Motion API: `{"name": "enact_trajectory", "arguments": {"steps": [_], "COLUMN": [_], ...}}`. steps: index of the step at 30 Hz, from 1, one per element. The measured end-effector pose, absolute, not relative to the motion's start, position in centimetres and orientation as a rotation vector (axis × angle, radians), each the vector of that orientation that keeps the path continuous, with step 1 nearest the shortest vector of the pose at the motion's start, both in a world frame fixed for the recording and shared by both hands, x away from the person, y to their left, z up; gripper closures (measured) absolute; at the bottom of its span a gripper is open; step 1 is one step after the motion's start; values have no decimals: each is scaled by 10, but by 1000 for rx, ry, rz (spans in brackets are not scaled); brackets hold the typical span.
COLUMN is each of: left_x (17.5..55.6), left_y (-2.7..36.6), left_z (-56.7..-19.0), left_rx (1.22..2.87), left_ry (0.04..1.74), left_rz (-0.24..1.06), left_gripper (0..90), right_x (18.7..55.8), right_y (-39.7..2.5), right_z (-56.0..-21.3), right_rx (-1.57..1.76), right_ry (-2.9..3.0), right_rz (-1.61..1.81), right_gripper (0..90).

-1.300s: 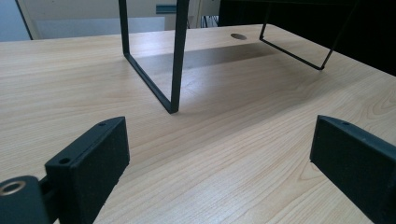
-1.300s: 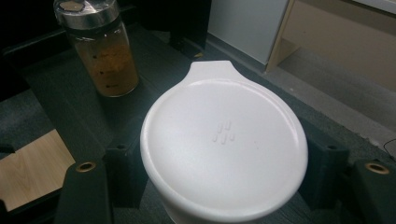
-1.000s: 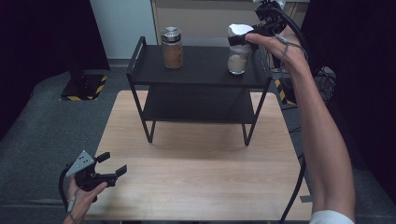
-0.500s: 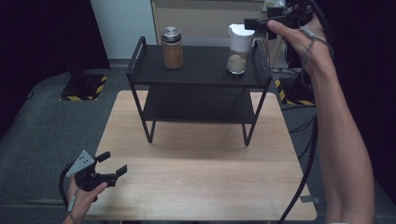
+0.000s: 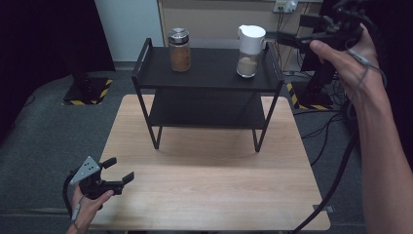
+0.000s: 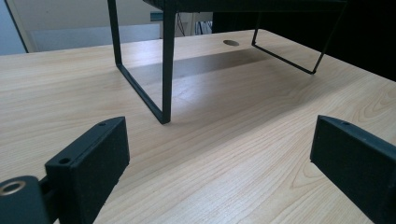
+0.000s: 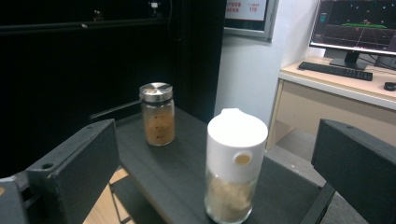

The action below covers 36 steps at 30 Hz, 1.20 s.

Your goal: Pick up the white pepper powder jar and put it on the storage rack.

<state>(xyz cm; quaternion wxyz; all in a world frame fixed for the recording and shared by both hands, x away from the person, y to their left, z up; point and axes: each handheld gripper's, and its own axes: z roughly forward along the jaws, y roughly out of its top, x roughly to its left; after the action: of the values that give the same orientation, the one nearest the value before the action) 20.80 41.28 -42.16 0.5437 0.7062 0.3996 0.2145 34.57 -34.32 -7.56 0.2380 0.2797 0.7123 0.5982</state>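
Left gripper, jaws wide, rests low at the worktop's 7 o'clock corner. Right gripper, jaws wide and empty, faces the upright white-capped jar at its 12 o'clock, on the shelf's top tier; the steel-lidded jar stands beyond.

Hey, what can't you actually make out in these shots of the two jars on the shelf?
- White-lidded jar: base cut off by the bottom edge, right gripper view.
- Steel-lidded jar: any label too small, high view.
- Rack: top shelf cut off by the upper edge, left gripper view.
- Right gripper: dark against a dark background, high view.
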Motion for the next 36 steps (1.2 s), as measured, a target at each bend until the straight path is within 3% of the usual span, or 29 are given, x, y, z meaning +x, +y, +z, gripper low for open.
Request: {"name": "enact_trajectory", "arguments": {"steps": [11,36], "left_x": [206,201], "left_y": [411,406], "left_z": [-420,-417], "left_rx": [1671,1668], "left_ry": [939,920], "left_rz": [521,571], "left_gripper": [36,37], "right_x": [294,230], "right_y": [-363,-378], "right_z": [-123,-292], "right_rx": [695,912], "right_ry": [1955,1905], "right_rz": [1646,1585], "right_gripper": [13,12]}}
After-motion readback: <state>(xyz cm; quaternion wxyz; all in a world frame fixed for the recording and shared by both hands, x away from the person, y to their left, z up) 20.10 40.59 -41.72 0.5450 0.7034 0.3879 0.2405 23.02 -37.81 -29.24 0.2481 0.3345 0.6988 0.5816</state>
